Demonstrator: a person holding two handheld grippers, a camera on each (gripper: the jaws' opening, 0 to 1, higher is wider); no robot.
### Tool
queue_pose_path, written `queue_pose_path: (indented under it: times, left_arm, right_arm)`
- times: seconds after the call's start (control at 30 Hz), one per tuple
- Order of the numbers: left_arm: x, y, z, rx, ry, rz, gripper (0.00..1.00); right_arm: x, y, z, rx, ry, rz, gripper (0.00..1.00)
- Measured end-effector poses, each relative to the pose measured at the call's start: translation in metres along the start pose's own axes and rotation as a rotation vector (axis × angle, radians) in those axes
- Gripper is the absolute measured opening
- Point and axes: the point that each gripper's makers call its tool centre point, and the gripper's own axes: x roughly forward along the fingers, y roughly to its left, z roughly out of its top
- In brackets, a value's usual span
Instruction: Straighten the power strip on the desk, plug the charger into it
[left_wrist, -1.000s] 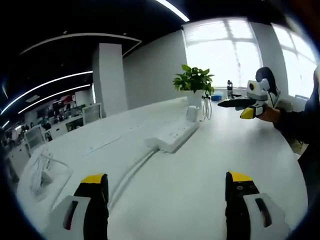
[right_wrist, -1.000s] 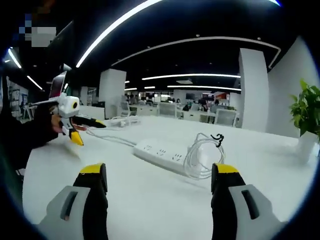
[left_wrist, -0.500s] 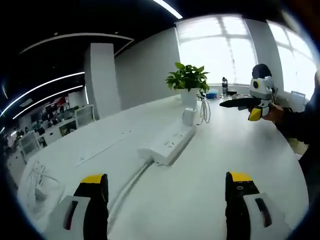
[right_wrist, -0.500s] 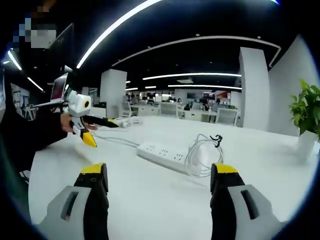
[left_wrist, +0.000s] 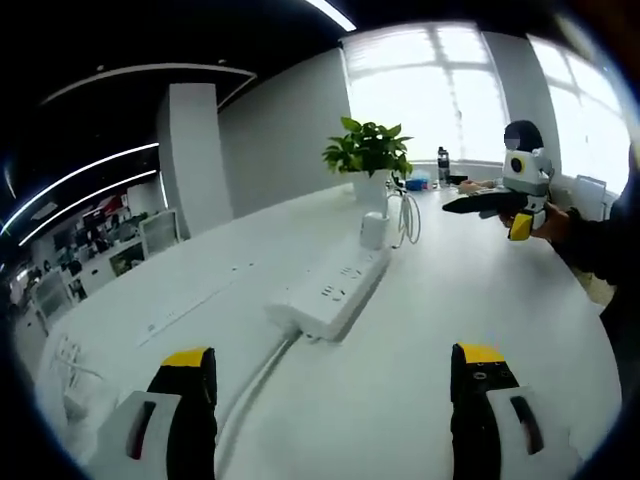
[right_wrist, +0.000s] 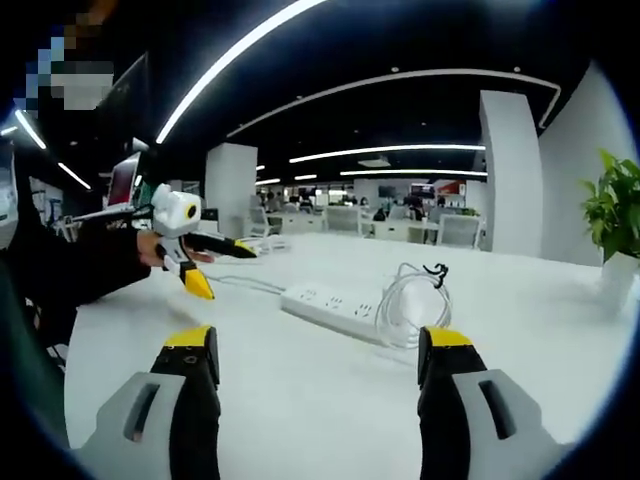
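My left gripper (left_wrist: 333, 385) hovers above the smooth white desk (left_wrist: 470, 300), yellow-tipped jaws spread wide with nothing between them. Ahead lies the strip (left_wrist: 330, 294), a long white plastic bar, set at a slant, its round cable (left_wrist: 262, 370) trailing toward me. Just beyond its far end stands the charger (left_wrist: 374, 230), a small white block, its thin cord (right_wrist: 412, 308) heaped in loose loops beside it. A leafy plant (left_wrist: 366, 150) in a white pot sits behind. My right gripper (right_wrist: 317, 378) is also wide open and empty, pointing at the strip's long side.
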Motion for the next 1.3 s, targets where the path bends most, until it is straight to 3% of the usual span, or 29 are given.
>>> queue_pose_path:
  times: [0.43,0.8,1.3]
  left_arm:
    - [0.024,-0.001,0.004,0.022,0.027,-0.068,0.99]
    - [0.042,0.003,0.015,0.052,0.037,-0.096,0.99]
    - [0.054,0.008,0.017,0.08,0.058,-0.116,0.99]
  right_arm:
    - [0.001,0.007,-0.008,0.005,0.012,0.032,0.8]
    - [0.002,0.011,-0.009,-0.016,0.003,0.053,0.79]
    - [0.001,0.01,-0.011,-0.007,0.001,0.052,0.78]
